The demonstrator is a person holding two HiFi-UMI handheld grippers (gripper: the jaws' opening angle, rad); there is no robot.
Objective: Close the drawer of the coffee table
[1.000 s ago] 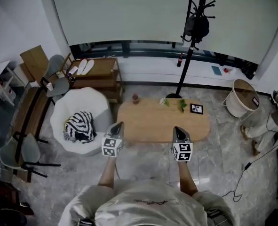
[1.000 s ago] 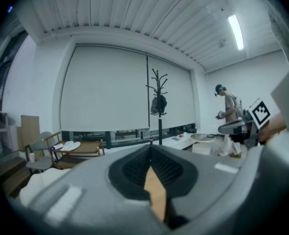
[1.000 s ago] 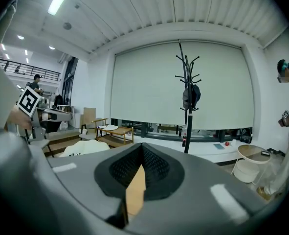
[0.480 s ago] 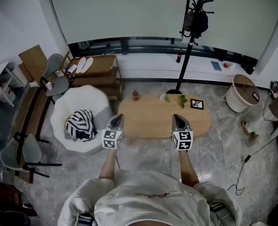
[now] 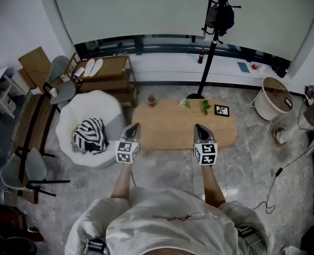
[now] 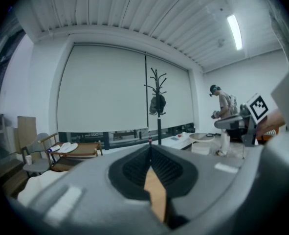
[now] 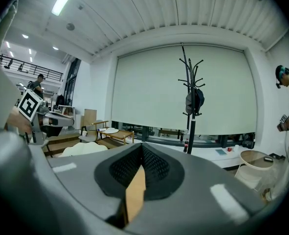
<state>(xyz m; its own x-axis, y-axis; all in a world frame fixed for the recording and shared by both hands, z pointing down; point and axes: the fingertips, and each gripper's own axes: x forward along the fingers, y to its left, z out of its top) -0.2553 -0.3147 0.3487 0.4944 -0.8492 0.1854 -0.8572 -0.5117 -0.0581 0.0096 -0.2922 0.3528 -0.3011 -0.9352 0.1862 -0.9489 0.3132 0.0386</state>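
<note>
Left claw (image 5: pixel 134 127): jaws pressed together, nothing held, before the oval wooden bench (image 5: pixel 170 130). Right claw (image 5: pixel 198 127): likewise fully closed and empty.

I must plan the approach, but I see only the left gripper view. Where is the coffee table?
Observer: In the head view, the oval light-wood coffee table lies below and ahead of the left gripper and the right gripper.
Operator: Is the right gripper open?
Observer: No. Its own view shows the jaws together, nothing between them.
Operator: Is anything on the table?
Observer: A square black-and-white marker card lies toward its far right end.
</note>
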